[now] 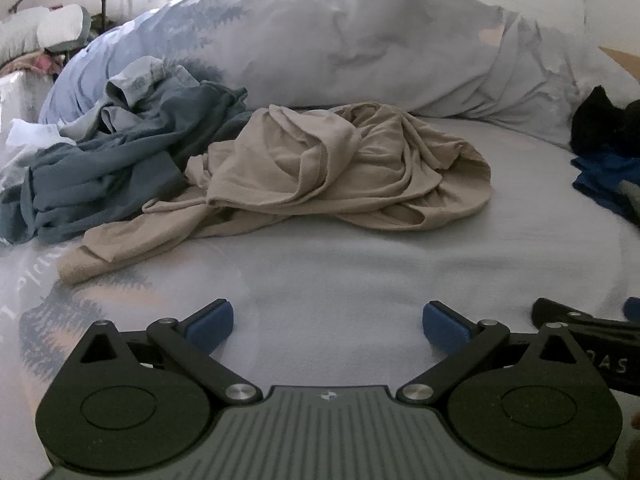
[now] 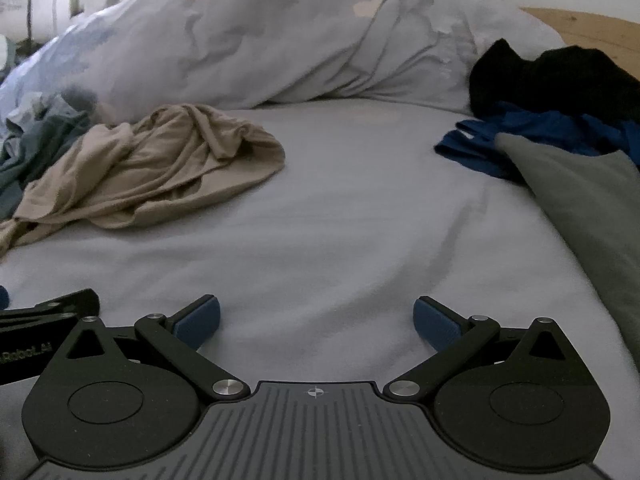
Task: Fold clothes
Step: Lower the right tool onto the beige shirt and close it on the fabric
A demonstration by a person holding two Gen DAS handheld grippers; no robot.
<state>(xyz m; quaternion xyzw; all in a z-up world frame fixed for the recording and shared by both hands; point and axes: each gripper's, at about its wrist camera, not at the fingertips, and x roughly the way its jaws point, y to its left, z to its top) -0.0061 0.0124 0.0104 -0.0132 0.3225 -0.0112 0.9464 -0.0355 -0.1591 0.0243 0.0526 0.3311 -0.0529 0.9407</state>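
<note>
beige garment (image 1: 332,168): crumpled on the bed sheet (image 1: 360,264), ahead of my left gripper, ahead-left of my right.
blue-grey clothes (image 1: 120,160): heaped just left of it, touching.
blue and black clothes (image 2: 560,112): ahead-right of my right gripper.
my left gripper (image 1: 328,322): fingers spread, holding nothing.
my right gripper (image 2: 316,318): fingers spread, holding nothing.
duvet (image 1: 340,40): bunched beyond.

A rumpled pale duvet (image 1: 340,40) lies bunched along the far side of the bedsheet (image 2: 340,220).
</note>
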